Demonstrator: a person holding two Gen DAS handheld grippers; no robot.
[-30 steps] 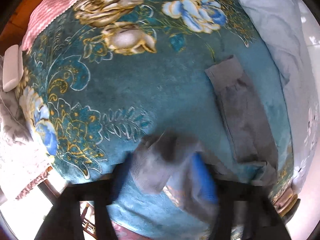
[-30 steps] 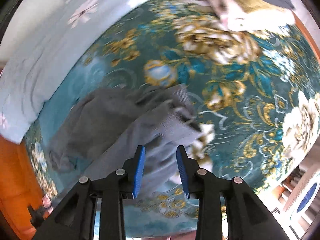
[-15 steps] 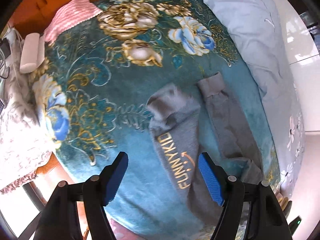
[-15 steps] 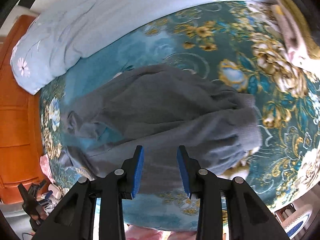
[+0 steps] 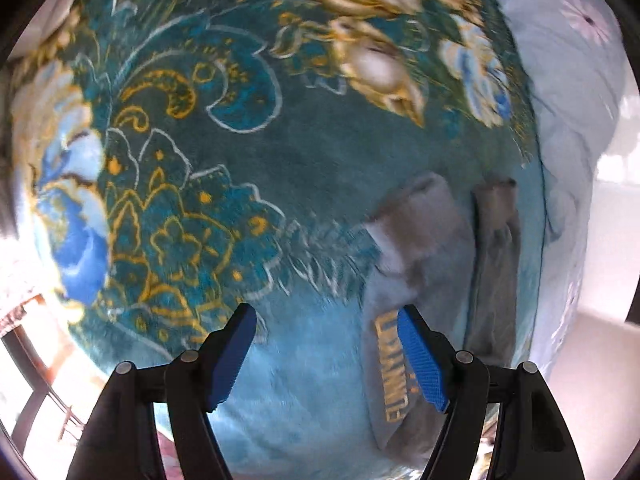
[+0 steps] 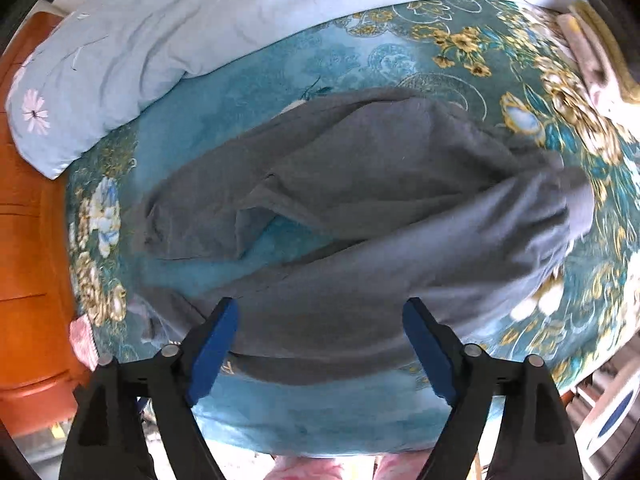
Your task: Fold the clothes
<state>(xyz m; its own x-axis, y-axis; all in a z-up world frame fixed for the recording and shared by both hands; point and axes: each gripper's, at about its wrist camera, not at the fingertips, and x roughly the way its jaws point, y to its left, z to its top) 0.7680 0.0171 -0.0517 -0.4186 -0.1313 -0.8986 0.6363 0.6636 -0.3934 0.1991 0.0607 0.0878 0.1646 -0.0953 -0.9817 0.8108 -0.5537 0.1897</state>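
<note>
Bed: teal floral blanket (image 5: 304,208) under both my cameras, pale blue quilt (image 6: 168,40) along the far edge.
Left view: my left gripper (image 5: 326,354) hangs wide open, nothing between the pads; the grey trousers (image 5: 420,280) lie flat on the blanket at lower right, both leg cuffs pointing away.
Right view: my right gripper (image 6: 320,344) has just been opening and now stands wide, clear of the cloth; the trousers spread beneath it, one leg laid beside the other.
Meaning: I've dropped the leg, so, I reckon, first fold placed; next grab comes up.
</note>
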